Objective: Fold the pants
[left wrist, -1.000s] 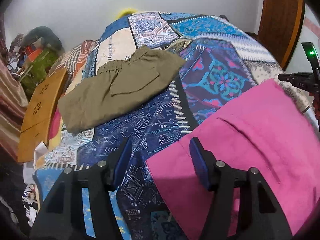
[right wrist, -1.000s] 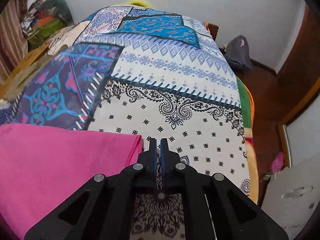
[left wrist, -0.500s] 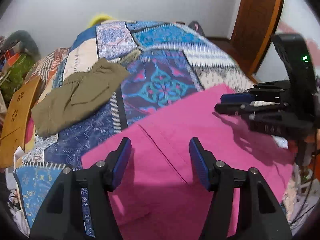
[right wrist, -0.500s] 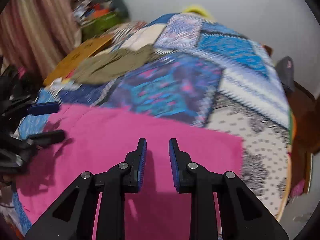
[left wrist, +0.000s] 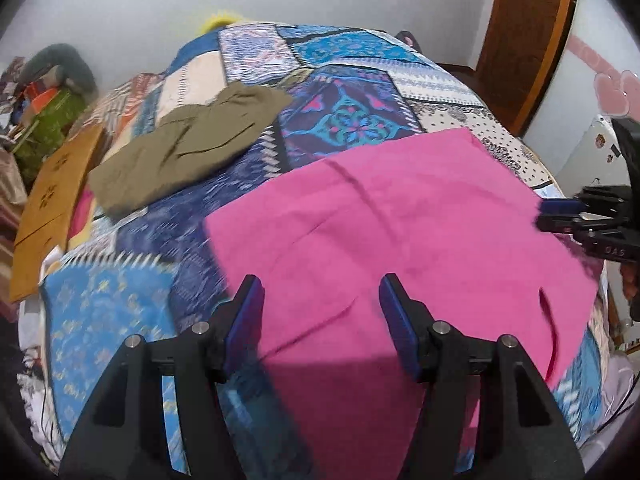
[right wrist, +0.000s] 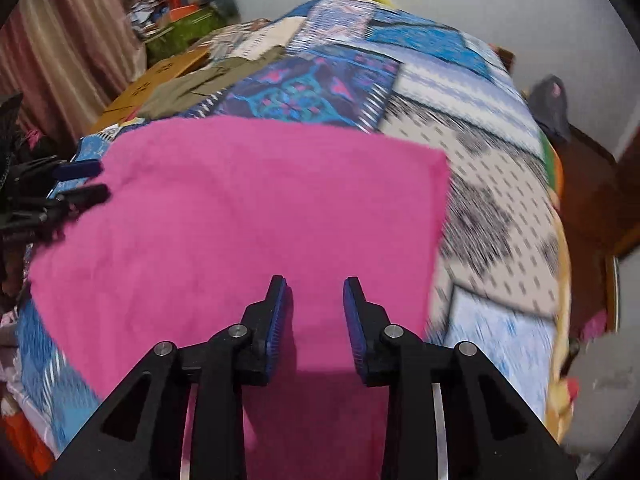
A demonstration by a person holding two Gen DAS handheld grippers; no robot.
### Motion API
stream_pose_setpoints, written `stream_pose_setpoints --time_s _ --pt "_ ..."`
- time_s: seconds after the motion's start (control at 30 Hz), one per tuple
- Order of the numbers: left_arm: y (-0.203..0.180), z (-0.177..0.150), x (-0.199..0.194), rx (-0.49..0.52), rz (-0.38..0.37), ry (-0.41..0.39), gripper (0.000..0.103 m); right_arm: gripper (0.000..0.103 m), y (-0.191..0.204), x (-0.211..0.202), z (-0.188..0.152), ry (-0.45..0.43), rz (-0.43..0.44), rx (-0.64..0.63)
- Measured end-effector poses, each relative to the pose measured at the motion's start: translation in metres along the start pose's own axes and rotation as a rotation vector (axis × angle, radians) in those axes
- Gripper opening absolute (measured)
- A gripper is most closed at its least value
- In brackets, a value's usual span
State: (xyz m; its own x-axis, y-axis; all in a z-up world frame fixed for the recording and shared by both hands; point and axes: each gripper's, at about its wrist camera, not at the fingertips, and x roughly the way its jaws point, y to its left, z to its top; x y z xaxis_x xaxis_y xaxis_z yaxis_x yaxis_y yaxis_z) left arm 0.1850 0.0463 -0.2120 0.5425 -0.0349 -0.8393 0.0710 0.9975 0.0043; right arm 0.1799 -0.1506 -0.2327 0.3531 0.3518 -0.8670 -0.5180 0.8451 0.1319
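Pink pants (left wrist: 400, 240) lie spread flat on the patchwork bedspread (left wrist: 344, 92), near its front edge; they also fill the right wrist view (right wrist: 240, 220). My left gripper (left wrist: 320, 308) is open and empty, held above the pants' near left part. My right gripper (right wrist: 314, 312) is open and empty above the pants' near edge; it shows at the right edge of the left wrist view (left wrist: 560, 216). The left gripper shows at the left edge of the right wrist view (right wrist: 80, 180).
Folded olive pants (left wrist: 188, 148) lie further back on the left of the bed. A wooden board (left wrist: 52, 200) leans at the bed's left side beside piled clutter (left wrist: 44, 96). A wooden door (left wrist: 528, 32) stands at the right, and a grey bag (right wrist: 552, 104) on the floor.
My right gripper has opened from shut and swung over the pink pants. My left gripper has moved right and back over the pants, staying open. The pants lie flat throughout.
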Motion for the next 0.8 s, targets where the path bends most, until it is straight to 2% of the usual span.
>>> stream_pose_setpoints --time_s 0.13,0.27,0.47,0.57,0.73,0.8 --pt "0.015 -0.021 -0.019 -0.038 -0.005 0.001 0.061 0.027 -0.015 -0.011 -0.025 0.011 -0.034 0.059" --pt "0.021 -0.038 -0.033 -0.033 0.065 0.002 0.061 0.027 -0.020 -0.026 -0.035 -0.006 -0.066 0.096" --pt "0.038 -0.059 -0.062 -0.086 0.067 -0.002 0.061 0.027 -0.007 -0.063 -0.032 -0.104 -0.068 0.103" --pt "0.039 -0.065 -0.079 -0.134 0.019 -0.024 0.061 0.028 0.008 -0.080 -0.027 -0.165 -0.064 0.079" --pt "0.030 -0.074 -0.089 -0.230 -0.152 -0.010 0.062 0.032 0.038 -0.094 -0.020 -0.241 -0.034 0.034" --pt "0.021 -0.077 -0.086 -0.241 -0.174 0.007 0.062 0.032 0.048 -0.093 -0.019 -0.257 -0.035 0.012"
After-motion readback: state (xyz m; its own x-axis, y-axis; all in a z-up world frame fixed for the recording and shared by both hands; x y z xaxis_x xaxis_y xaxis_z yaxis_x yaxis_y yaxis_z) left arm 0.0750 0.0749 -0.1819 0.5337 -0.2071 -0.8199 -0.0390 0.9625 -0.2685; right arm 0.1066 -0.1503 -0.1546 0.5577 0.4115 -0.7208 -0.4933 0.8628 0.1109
